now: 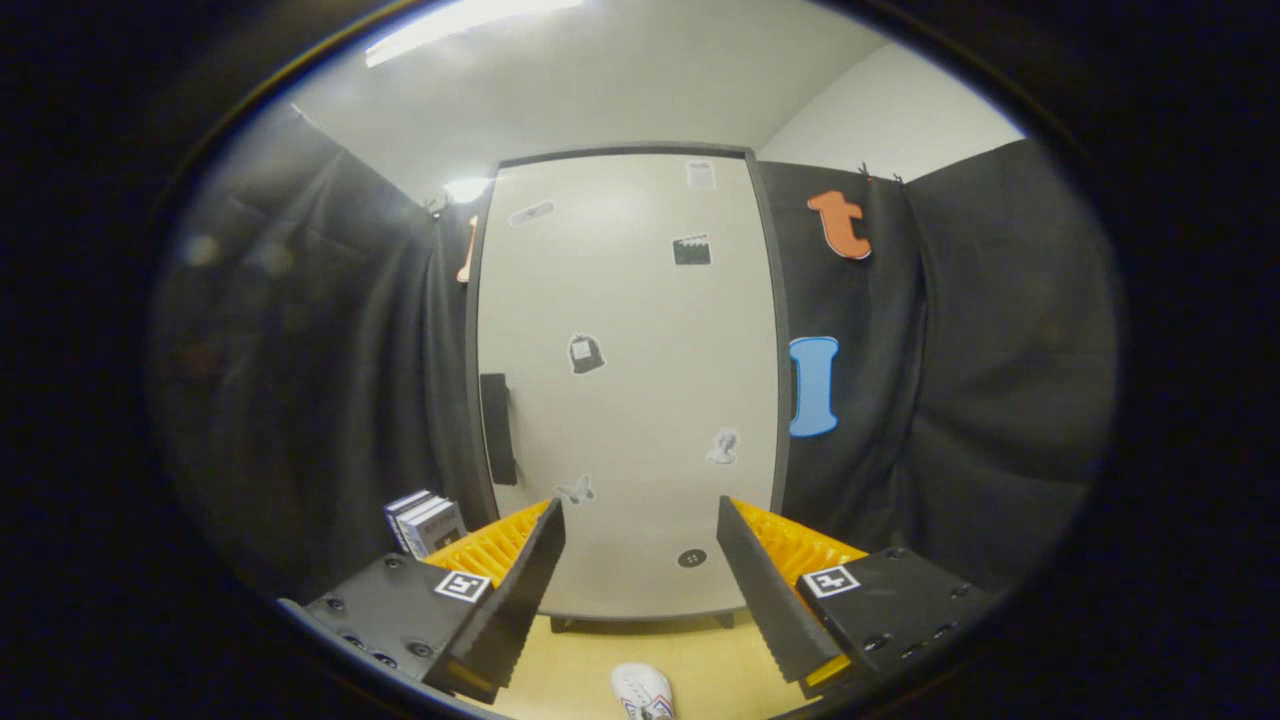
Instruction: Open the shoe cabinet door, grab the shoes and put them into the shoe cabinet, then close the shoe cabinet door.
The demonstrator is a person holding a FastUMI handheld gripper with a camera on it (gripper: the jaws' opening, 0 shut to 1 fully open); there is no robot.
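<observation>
Two black gripper fingers [500, 590] with ribbed inner faces and orange-yellow backs sit nearest, spread wide with nothing between them; the gripper [640, 530] is released. Each finger mount carries one square black-and-white marker, two in all, with a pattern rather than readable writing.

Between the fingers at 6 o'clock, on the pale wooden floor [700, 670], lies one white shoe [643, 692], its toe showing, with red and blue marks at the edge that are too small to read.

Beyond the fingers, at 12 o'clock, stands the shoe cabinet [630, 380]: a tall white door in a dark frame, closed. One long black handle [497, 428] runs along its edge at 9 o'clock. Small stickers dot the door, about seven: a clapperboard shape, a bag shape, a butterfly shape, a dark round one low down, and pale ones whose content cannot be made out.

At 8 o'clock from the cabinet's foot, just behind the left finger, stands a small stack of books or boxes [425, 521], about three; their print is unreadable.
</observation>
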